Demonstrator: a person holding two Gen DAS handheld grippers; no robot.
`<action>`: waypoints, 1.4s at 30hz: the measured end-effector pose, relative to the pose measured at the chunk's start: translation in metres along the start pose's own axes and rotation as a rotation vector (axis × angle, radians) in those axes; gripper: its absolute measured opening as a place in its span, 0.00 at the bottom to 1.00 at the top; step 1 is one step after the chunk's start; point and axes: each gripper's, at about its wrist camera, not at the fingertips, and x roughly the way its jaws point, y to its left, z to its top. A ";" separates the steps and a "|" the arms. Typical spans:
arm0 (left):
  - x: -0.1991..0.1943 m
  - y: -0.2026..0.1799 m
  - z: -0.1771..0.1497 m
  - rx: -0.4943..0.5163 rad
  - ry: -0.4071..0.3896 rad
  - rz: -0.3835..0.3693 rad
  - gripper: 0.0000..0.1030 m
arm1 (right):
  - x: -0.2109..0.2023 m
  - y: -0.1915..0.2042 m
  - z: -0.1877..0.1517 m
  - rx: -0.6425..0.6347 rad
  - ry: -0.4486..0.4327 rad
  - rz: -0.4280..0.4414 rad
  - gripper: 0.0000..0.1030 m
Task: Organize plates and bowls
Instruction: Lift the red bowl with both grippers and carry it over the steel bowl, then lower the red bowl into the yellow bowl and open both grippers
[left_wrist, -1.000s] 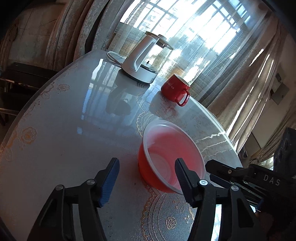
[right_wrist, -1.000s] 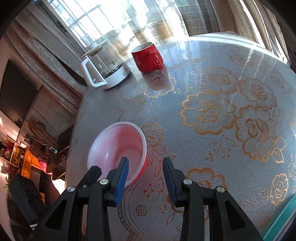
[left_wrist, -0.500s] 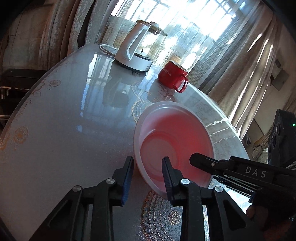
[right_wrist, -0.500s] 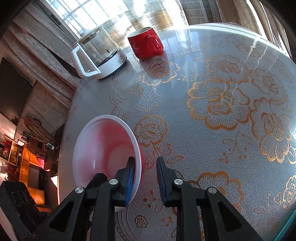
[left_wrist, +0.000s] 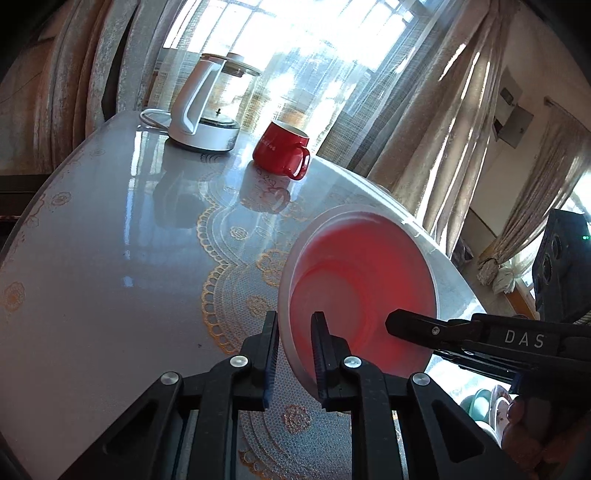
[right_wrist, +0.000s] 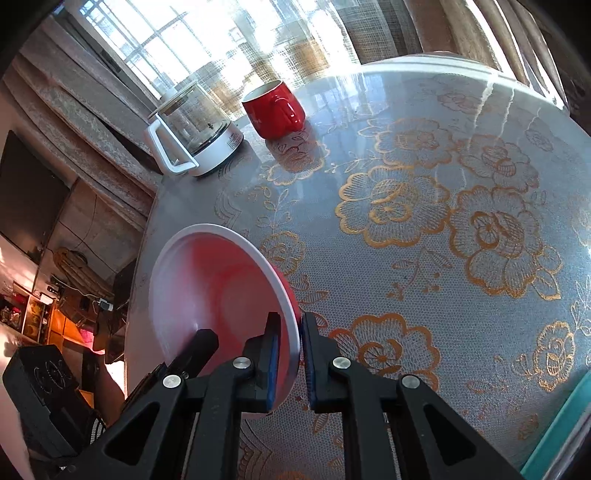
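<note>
Above the table (right_wrist: 424, 177), both tools now pinch the tilted red bowl's (left_wrist: 360, 280) rim, previously ungripped.

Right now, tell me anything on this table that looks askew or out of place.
The translucent red plastic bowl is tipped steeply on edge, its opening facing sideways. The left tongs and the right tongs both pinch its white rim. The red ceramic mug and glass kettle stand upright.
</note>
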 end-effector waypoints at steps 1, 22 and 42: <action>0.000 -0.003 -0.001 0.006 0.002 -0.011 0.17 | -0.004 -0.003 -0.001 0.009 -0.006 -0.001 0.11; -0.028 -0.075 -0.032 0.128 0.014 -0.242 0.16 | -0.090 -0.062 -0.041 0.155 -0.135 0.012 0.11; -0.056 -0.109 -0.063 0.238 0.032 -0.306 0.17 | -0.146 -0.092 -0.098 0.225 -0.177 0.049 0.11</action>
